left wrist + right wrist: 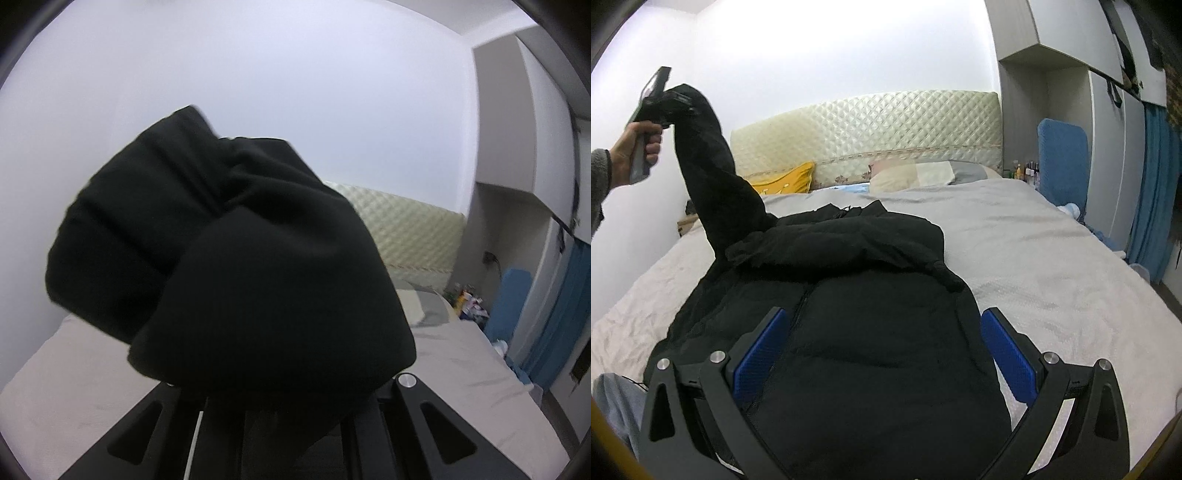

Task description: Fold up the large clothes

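Two tools work on one black jacket (pixel 849 295), which lies on the grey bed (pixel 1052 266) with its body spread flat at the near centre and its collar toward the far headboard (pixel 871 129). The left tool (pixel 670 101), held up at far left by a hand (pixel 639 144), is clamped on the end of the left sleeve (pixel 713 173), which rises steeply from the shoulder. In the left wrist view that sleeve cuff (pixel 229 251) bunches over the tool (pixel 280 413) and hides its tips. The right tool (pixel 882 354) hovers over the jacket's near half with its jaws spread wide, blue pads (pixel 1008 354) to either side of the body, gripping nothing. A yellow pillow (pixel 786 181) and a pale pillow (pixel 923 171) lie against the headboard; a blue chair (pixel 1062 162) stands at far right.
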The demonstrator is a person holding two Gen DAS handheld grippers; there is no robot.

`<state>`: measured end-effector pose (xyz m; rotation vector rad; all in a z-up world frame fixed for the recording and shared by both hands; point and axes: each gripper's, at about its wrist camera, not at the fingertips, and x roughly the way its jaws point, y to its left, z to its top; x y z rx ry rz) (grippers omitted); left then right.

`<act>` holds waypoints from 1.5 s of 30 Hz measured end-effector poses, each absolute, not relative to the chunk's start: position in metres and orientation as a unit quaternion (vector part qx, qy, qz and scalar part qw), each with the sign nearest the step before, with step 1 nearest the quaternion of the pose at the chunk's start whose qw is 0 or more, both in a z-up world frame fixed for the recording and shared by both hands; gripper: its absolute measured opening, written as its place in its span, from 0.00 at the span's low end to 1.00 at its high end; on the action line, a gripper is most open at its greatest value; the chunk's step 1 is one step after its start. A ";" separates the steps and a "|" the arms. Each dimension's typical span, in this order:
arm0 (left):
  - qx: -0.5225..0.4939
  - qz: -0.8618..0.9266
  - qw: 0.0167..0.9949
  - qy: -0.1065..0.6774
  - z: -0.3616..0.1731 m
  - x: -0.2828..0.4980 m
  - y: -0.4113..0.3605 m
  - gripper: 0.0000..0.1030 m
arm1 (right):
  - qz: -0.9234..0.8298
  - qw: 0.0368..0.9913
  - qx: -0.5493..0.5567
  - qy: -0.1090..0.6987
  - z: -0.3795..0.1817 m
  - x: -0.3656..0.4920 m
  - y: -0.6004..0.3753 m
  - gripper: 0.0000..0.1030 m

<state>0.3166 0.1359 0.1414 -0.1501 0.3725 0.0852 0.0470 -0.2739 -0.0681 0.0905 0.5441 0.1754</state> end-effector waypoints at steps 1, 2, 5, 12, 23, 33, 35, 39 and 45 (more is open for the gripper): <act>-0.068 0.037 0.979 0.187 0.140 0.315 0.121 0.08 | 0.087 0.959 0.047 0.266 -0.068 0.045 -0.277 1.00; -0.058 0.031 0.980 0.190 0.137 0.319 0.105 0.08 | 0.086 0.959 0.047 0.264 -0.068 0.044 -0.279 1.00; -0.035 0.008 0.979 0.201 0.123 0.332 0.060 0.08 | 0.083 0.960 0.057 0.262 -0.069 0.042 -0.288 1.00; 0.011 -0.053 0.970 0.238 0.065 0.367 -0.041 0.08 | 0.073 0.956 0.100 0.267 -0.077 0.048 -0.311 1.00; 0.073 -0.099 0.940 0.317 -0.084 0.409 -0.153 0.08 | 0.049 0.948 0.123 0.290 -0.097 0.074 -0.335 1.00; 0.128 -0.105 0.912 0.376 -0.178 0.427 -0.206 0.10 | 0.076 0.940 0.138 0.303 -0.116 0.092 -0.331 1.00; 0.137 -0.102 0.909 0.380 -0.174 0.425 -0.207 0.12 | 0.076 0.939 0.136 0.306 -0.119 0.094 -0.329 1.00; 0.130 -0.107 0.910 0.378 -0.151 0.415 -0.202 0.24 | 0.073 0.934 0.135 0.322 -0.126 0.099 -0.326 1.00; 0.091 -0.122 0.916 0.370 -0.104 0.376 -0.183 0.63 | 0.064 0.944 0.115 0.303 -0.119 0.091 -0.321 1.00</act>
